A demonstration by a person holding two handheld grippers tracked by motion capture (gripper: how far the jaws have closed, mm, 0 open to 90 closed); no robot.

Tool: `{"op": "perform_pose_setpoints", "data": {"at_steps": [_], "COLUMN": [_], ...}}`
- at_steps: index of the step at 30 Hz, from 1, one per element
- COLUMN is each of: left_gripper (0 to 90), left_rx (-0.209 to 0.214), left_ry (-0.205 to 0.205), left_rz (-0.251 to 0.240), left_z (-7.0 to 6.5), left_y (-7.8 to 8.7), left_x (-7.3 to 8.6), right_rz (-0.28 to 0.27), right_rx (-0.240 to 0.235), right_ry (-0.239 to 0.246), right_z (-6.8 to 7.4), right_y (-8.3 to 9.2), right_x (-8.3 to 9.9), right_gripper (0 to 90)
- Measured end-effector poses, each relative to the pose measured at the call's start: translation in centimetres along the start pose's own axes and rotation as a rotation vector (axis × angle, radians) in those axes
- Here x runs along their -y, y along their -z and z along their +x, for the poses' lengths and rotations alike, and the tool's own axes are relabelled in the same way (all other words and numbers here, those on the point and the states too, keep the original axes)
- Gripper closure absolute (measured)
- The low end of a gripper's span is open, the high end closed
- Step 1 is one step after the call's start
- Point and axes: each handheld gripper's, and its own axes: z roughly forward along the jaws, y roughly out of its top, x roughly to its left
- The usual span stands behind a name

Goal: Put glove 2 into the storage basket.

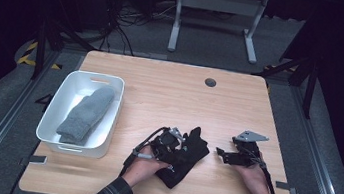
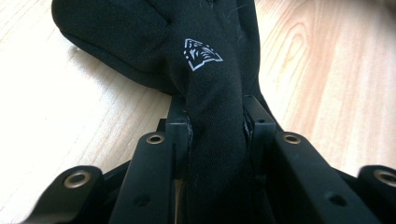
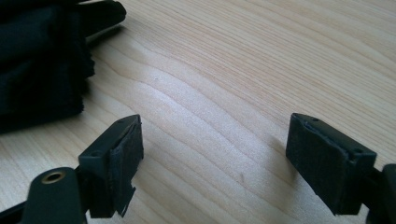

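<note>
Broadly, the table (image 1: 170,92) carries a white bin (image 1: 53,124) at its left, and a grey mitten (image 1: 86,114) already lies inside it, so that much of the sorting looks done. Near the front edge, well apart from the bin, lies a black glove (image 1: 192,152); judging by the mitten, it probably belongs in the bin too. The left gripper (image 2: 215,135) is clamped on a fold of the glove, which still rests on the wood. The right gripper (image 3: 215,154), just beside the glove, has its jaws spread over bare table, holding nothing. Lifting and carrying remain.
</note>
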Motion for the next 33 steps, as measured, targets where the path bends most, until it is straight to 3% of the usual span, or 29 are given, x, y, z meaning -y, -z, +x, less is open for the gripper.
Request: {"op": "perform_pose_setpoints", "data": {"at_steps": [12,15,22,33], "left_gripper": [70.8,70.8,70.8,70.7], "left_rx": [0.020,0.026,-0.016,-0.085], "left_ry": [-0.014,0.001,0.017,0.061], "left_rz": [-0.036,-0.050,-0.081,-0.121], "left_z": [-0.4,-0.2,0.6,2.8], "left_y": [2.7,3.6,6.6,12.7], "left_x": [-0.6,-0.7,-1.1,-1.0], "right_rz": [0.002,0.001,0.003,0.003], "right_rx": [0.000,0.000,0.001,0.001], "right_ry": [-0.001,-0.001,-0.001,-0.001], "right_z": [0.0,0.0,0.0,0.0], "right_y": [0.0,0.0,0.0,0.0], "right_x": [0.0,0.0,0.0,0.0], "right_gripper": [18.6,18.4,17.6,17.4]}}
